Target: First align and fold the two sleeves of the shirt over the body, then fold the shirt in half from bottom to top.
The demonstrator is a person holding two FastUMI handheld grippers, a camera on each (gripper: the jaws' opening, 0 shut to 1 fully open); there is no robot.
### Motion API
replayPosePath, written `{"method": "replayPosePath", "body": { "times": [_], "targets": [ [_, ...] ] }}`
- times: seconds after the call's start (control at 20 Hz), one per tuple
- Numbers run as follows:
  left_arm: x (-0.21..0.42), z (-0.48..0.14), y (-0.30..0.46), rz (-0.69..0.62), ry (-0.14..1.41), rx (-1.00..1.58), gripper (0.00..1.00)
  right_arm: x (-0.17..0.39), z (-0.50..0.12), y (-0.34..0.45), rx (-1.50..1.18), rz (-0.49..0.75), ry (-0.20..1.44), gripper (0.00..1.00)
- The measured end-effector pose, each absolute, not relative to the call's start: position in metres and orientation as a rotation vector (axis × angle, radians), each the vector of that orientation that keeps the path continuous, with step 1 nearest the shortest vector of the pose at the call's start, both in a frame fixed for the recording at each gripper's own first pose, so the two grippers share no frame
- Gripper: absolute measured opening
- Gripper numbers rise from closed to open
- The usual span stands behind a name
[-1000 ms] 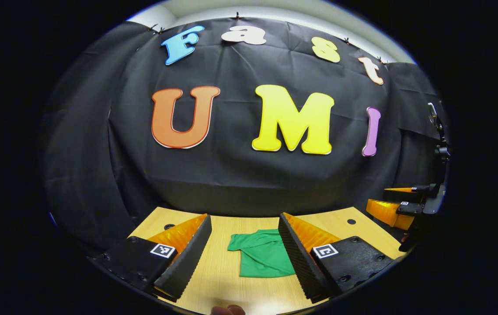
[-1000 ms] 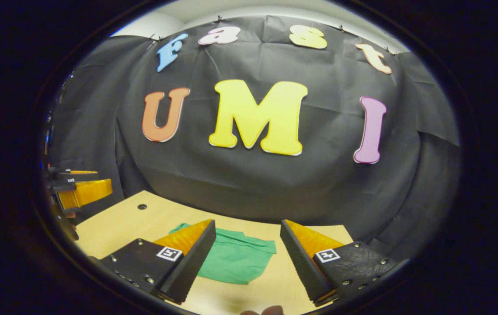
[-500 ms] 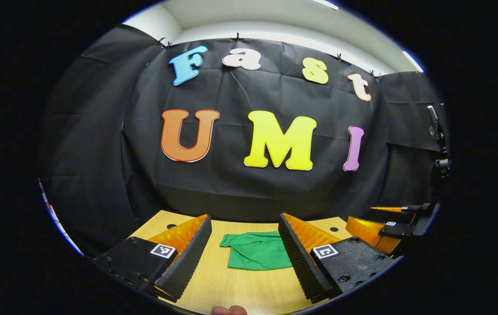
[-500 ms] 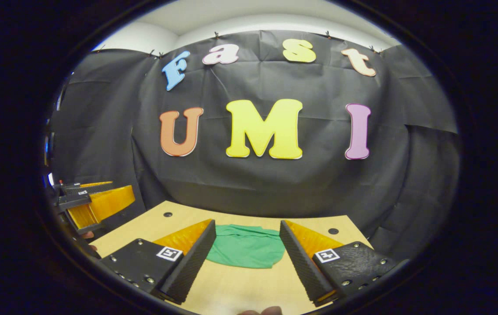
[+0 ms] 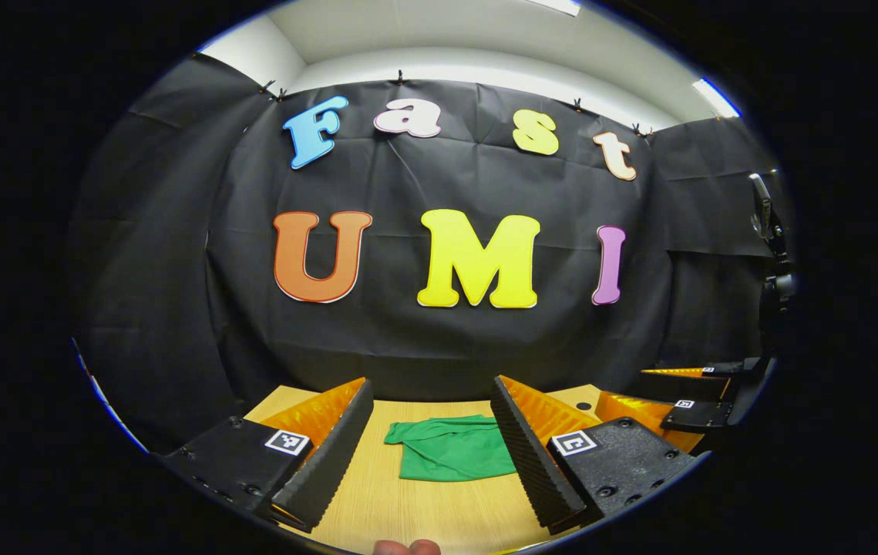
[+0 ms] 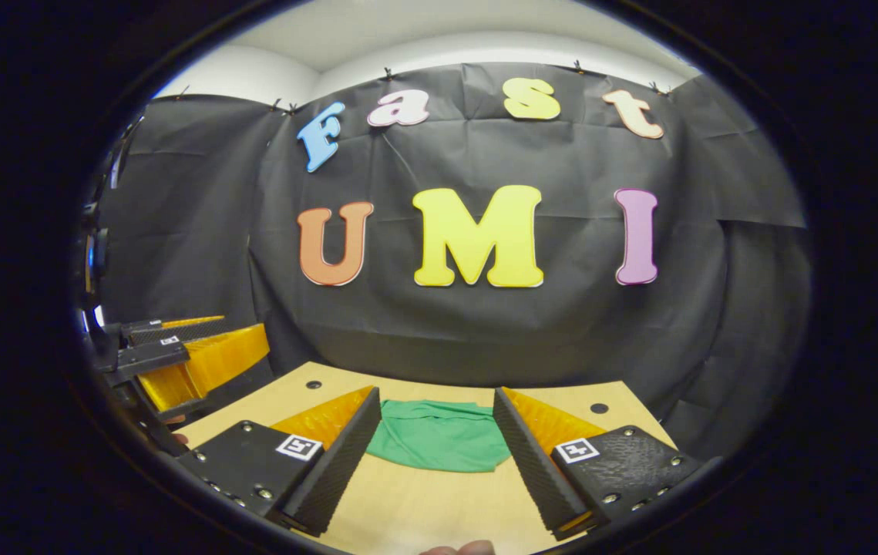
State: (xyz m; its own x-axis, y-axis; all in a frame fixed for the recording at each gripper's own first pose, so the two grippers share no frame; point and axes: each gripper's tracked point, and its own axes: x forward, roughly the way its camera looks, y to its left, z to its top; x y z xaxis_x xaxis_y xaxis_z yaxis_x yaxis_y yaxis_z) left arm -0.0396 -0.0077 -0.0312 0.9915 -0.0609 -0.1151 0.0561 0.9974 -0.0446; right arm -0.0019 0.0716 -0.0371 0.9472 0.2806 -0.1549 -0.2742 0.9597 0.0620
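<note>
- Green cloth, the shirt (image 5: 450, 456), lies in a compact folded bundle on the wooden table (image 5: 423, 512), flat on the board and well back from the near edge.
- Seen from the left gripper view, the shirt sits at about 12 o'clock from the left gripper (image 5: 431, 451), framed between its two fingers, with its right edge hidden behind the finger at 3 o'clock.
- That left gripper hangs above the table with its fingers spread wide; nothing lies between them and neither touches the shirt.
- At about 4 o'clock in the same view, off the table's right edge, the right gripper (image 5: 677, 397) is seen sidelong.
- From the right gripper view, the shirt (image 6: 439, 443) again lies at 12 o'clock beyond the right gripper (image 6: 437, 451), its rounded near edge toward the camera and bare wood of the table (image 6: 431, 509) in front of it.
- Here too the fingers stand wide apart above the board, gripping nothing and clear of the cloth.
- At 9 o'clock in this view the left gripper (image 6: 176, 358) hovers beside the table's left edge.
- Fingertips of a hand (image 5: 406, 546) peek in at 6 o'clock of the left gripper view, and of a hand (image 6: 458, 548) likewise in the right gripper view.
- Small dark holes mark the table's far corners.
</note>
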Motion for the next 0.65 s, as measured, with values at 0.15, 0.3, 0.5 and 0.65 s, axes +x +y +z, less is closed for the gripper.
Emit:
{"method": "replayPosePath", "body": {
  "times": [0.15, 0.3, 0.5, 0.65],
  "targets": [
    [-0.039, -0.028, -0.008, -0.069, 0.107, -0.03, 0.98, 0.0, -0.037, 0.071, 0.039, 0.258, 0.164, 0.94],
    [-0.037, -0.03, -0.005, -0.065, 0.11, -0.029, 0.98, 0.001, -0.038, 0.068, 0.043, 0.238, 0.166, 0.94],
    [-0.032, -0.032, -0.001, -0.054, 0.113, -0.038, 0.98, 0.005, -0.039, 0.062, 0.027, 0.208, 0.162, 0.94],
    [-0.03, -0.034, 0.001, -0.049, 0.115, -0.038, 0.98, 0.006, -0.038, 0.062, 0.029, 0.198, 0.159, 0.94]
  ]
}}
